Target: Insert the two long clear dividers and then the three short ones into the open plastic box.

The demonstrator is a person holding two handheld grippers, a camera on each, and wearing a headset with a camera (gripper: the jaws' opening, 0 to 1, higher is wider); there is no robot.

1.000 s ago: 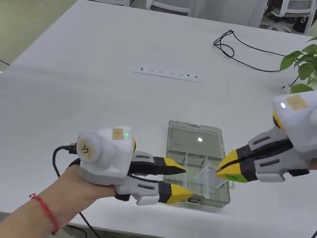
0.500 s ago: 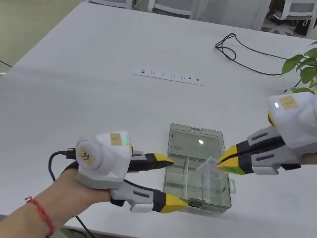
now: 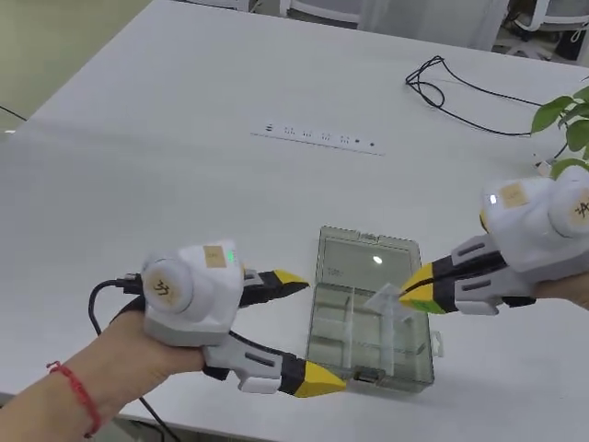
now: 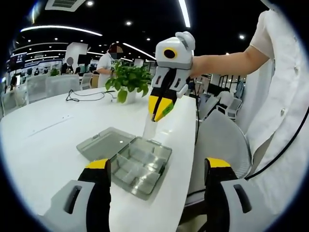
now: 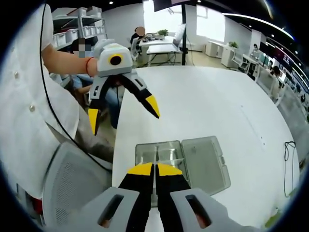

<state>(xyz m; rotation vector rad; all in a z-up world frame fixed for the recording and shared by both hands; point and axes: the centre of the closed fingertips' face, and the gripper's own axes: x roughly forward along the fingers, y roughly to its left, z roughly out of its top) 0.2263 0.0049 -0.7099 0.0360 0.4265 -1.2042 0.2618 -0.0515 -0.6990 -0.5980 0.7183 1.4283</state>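
The open clear plastic box (image 3: 333, 330) lies near the table's front edge, its lid (image 3: 363, 262) folded flat behind it and dividers standing inside. My right gripper (image 3: 412, 290) hangs over the box's right part, shut on a small clear divider (image 3: 386, 302) that sticks out to the left above the compartments. My left gripper (image 3: 307, 329) is wide open just left of the box, holding nothing. In the left gripper view the box (image 4: 141, 163) lies ahead of my open left gripper (image 4: 158, 164), with the right gripper (image 4: 161, 107) and divider (image 4: 149, 128) above it. The right gripper view shows my shut right gripper (image 5: 155, 169) over the box (image 5: 155, 151).
A white power strip (image 3: 319, 138) lies mid-table and a black cable (image 3: 460, 87) coils at the back right. A green plant (image 3: 563, 120) stands at the right edge. The table's front edge runs just below the box. People and chairs are in the room behind.
My left gripper has opened much wider and drawn back left from the box. The right gripper has risen slightly with the divider still held.
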